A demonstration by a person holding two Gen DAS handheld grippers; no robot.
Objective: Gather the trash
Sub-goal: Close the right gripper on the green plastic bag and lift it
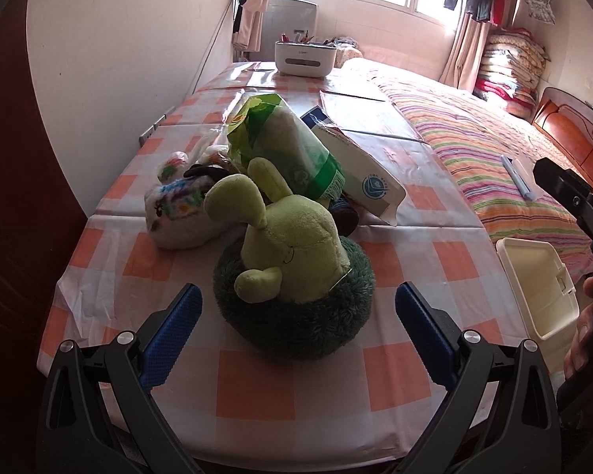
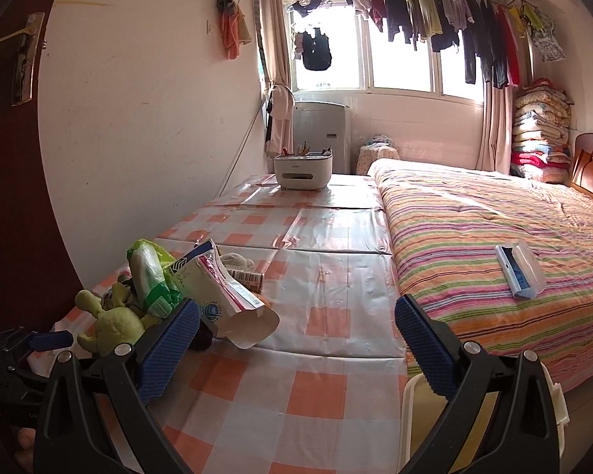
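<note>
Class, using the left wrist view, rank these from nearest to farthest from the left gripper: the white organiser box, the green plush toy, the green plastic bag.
1. Green plush toy, just ahead of the left gripper, centre.
2. Green plastic bag, behind the toy, mid-table.
3. White organiser box, far end of the table.

Left wrist view looks low along the orange-and-white checked tablecloth (image 1: 257,387), close behind a green plush toy (image 1: 292,245). Right wrist view sits further right and back, facing the window wall. The 2 views share the toy (image 2: 114,324), cloth (image 2: 304,387) and striped bedspread (image 2: 474,229).
</note>
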